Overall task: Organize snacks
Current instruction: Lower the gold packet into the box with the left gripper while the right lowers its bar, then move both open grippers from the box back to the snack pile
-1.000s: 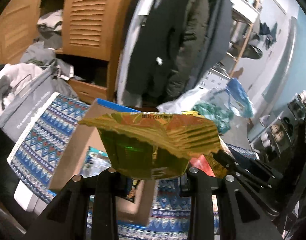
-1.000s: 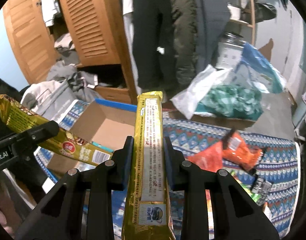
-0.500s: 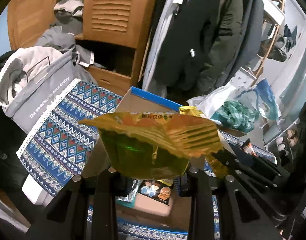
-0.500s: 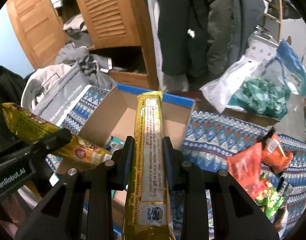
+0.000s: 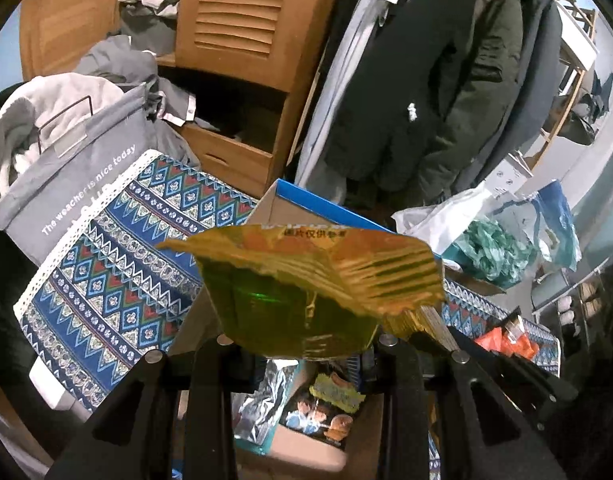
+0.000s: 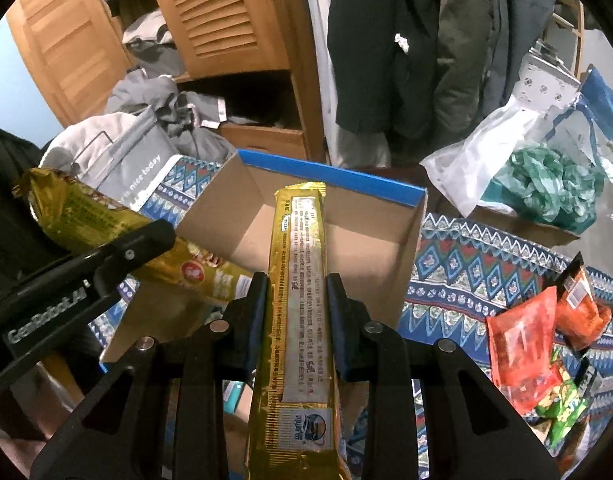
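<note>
My left gripper (image 5: 302, 344) is shut on a yellow-green snack bag (image 5: 306, 280) and holds it above the open cardboard box (image 5: 306, 208) with a blue rim. Several snack packs (image 5: 322, 404) lie in the box bottom. My right gripper (image 6: 298, 296) is shut on a long gold snack packet (image 6: 302, 308), pointing over the same box (image 6: 330, 236). The left gripper's finger and its bag (image 6: 106, 232) show at the left of the right wrist view. Loose orange and green snack packs (image 6: 526, 340) lie on the patterned cloth to the right.
The box sits on a blue patterned cloth (image 5: 118, 264). A grey laundry bag (image 5: 74, 160) stands at left. A wooden wardrobe (image 5: 242, 40) and hanging coats (image 5: 426, 100) are behind. Plastic bags (image 6: 538, 176) lie at the back right.
Both grippers have moved forward and over the box with their packets still held. The box inside and its snacks now show below the left gripper.
</note>
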